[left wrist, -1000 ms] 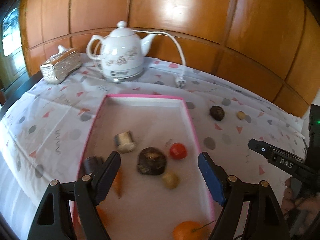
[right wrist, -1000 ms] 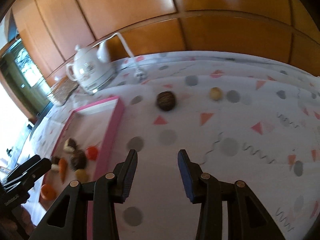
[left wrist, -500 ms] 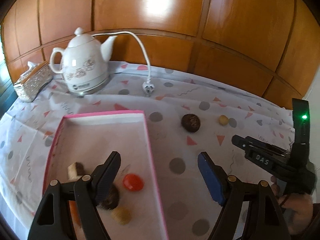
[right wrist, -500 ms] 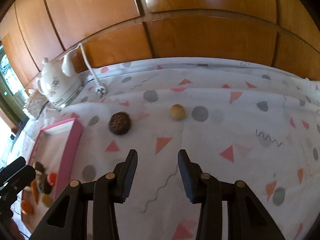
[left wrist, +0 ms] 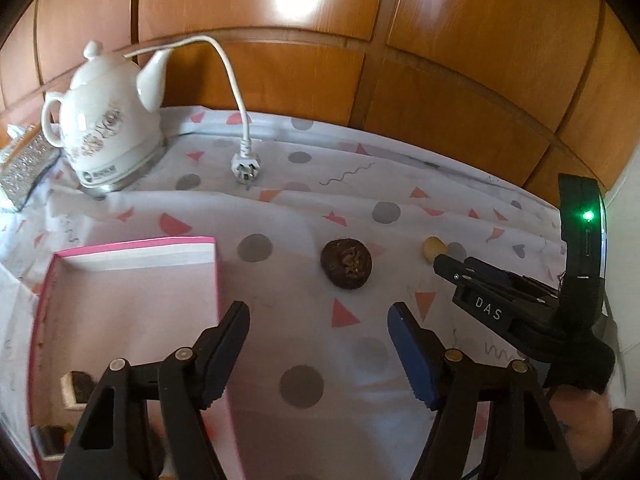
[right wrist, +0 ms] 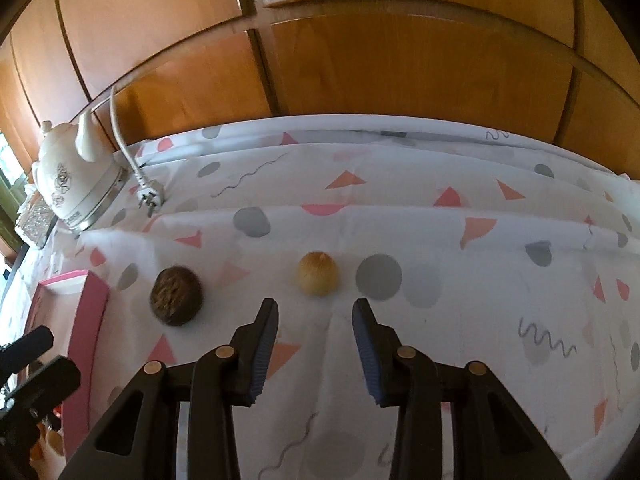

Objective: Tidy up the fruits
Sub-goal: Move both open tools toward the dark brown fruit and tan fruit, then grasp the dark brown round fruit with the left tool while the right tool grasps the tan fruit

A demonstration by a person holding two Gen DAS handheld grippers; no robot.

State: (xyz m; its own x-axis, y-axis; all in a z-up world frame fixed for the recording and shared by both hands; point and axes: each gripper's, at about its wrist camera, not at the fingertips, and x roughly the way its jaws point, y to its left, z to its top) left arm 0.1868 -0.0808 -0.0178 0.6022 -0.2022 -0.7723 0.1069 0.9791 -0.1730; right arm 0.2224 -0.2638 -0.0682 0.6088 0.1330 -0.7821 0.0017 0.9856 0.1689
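Note:
A dark brown round fruit [left wrist: 346, 264] [right wrist: 176, 295] and a small tan round fruit [left wrist: 433, 247] [right wrist: 318, 278] lie on the patterned tablecloth. A pink-rimmed tray [left wrist: 136, 249] [right wrist: 94, 312] sits to their left, holding a brown-and-cream piece [left wrist: 78, 390] near its front. My left gripper [left wrist: 318, 318] is open and empty, just short of the dark fruit. My right gripper [right wrist: 315, 314] is open and empty, just short of the tan fruit; it also shows in the left wrist view [left wrist: 444, 262] with its tip beside the tan fruit.
A white teapot kettle [left wrist: 106, 120] [right wrist: 72, 178] stands at the back left, its cord and plug [left wrist: 246, 166] [right wrist: 150, 196] lying on the cloth. A glittery box [left wrist: 24, 168] sits left of it. A wooden panel wall [right wrist: 360, 60] closes the back.
Both grippers have moved forward and right. The left one has left the tray and now faces the dark fruit. The right one has closed in on the tan fruit.

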